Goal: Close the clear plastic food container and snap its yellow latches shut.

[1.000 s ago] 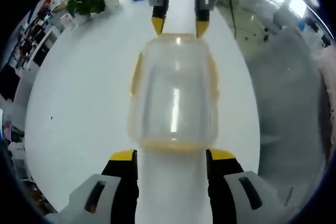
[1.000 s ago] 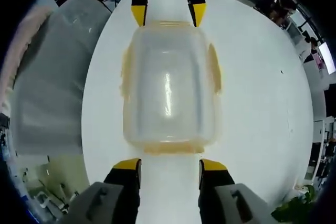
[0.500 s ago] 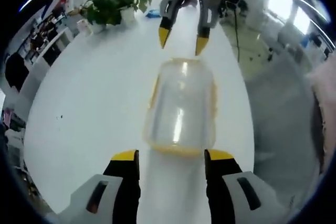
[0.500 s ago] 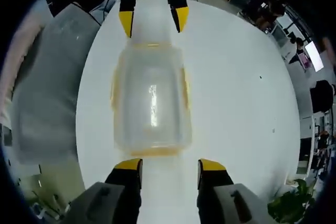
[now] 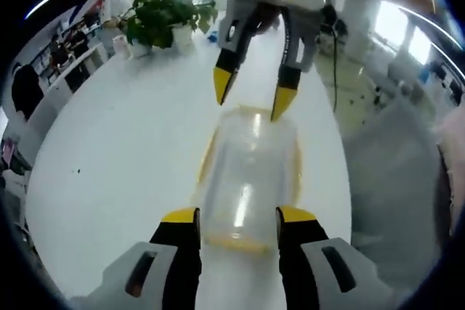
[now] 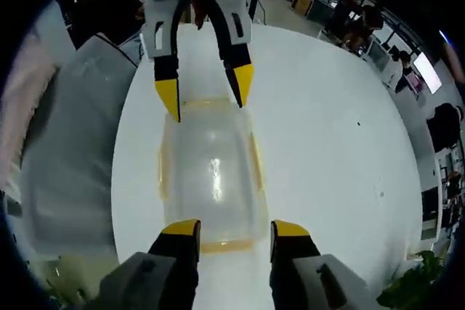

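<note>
Both grippers are spread wide and holding nothing. From the left gripper view I see my left gripper (image 5: 236, 218) low at one short end of the clear plastic food container (image 5: 248, 176), jaws straddling that end without pressing it, while my right gripper (image 5: 253, 96) hangs over the far end, tips just above the lid. The right gripper view mirrors this: right gripper (image 6: 232, 228) at the near end, left gripper (image 6: 206, 92) beyond.

That container sits on the round white table (image 5: 116, 157), between the two grippers, lid already lying on top. Yellow latches (image 6: 256, 161) run along its long sides and a yellow strip shows at each short end; I cannot tell which are snapped and which only rest against the wall. I can make out nothing inside it; it looks empty through the plastic.

My worry is that the box is light and the tabletop slick. If one gripper pushes a latch while the other is not bracing, I judge the box would slide or pivot away instead of clicking. A tip landing on the lid's middle could flex it and lift a corner. A potted plant (image 5: 161, 19) stands well apart at the table's far edge.
</note>
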